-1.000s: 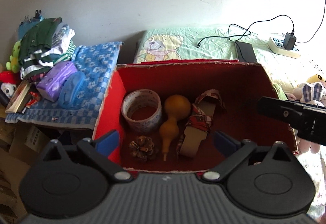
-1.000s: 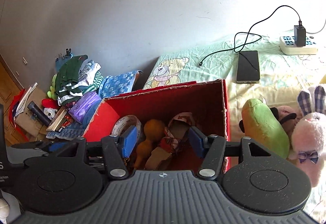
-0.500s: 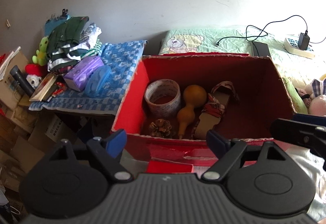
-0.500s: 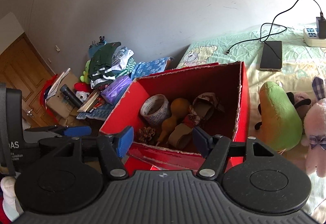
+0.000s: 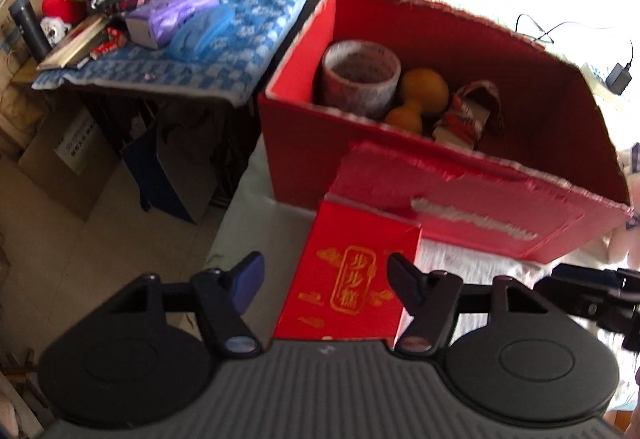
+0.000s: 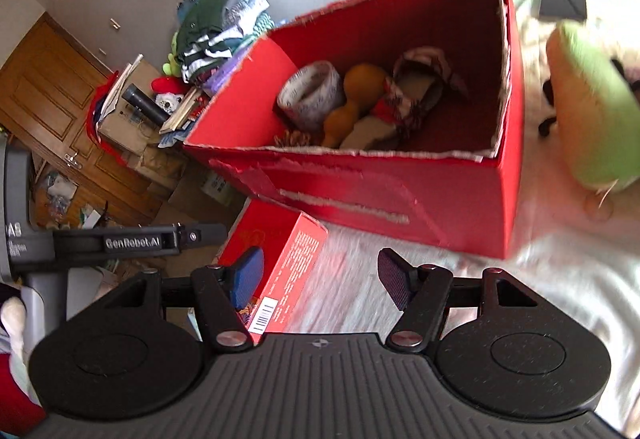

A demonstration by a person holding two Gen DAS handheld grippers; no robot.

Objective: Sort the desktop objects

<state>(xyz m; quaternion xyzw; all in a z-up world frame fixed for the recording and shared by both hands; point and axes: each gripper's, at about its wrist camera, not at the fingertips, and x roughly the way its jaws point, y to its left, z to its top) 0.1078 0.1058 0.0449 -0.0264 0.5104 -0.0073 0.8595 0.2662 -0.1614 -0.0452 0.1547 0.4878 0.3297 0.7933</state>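
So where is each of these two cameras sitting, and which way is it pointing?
Left wrist: on the left gripper, facing down over the small red box towards the big red box; its own open fingers show.
Right wrist: on the right gripper, same direction; open fingers and the left gripper's arm show.
Shared: both boxes, tape roll, gourd.

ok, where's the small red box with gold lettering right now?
The small red box lies on the white bedding, outside and just in front of the big red carton, between the open left claw fingers in the left wrist view.
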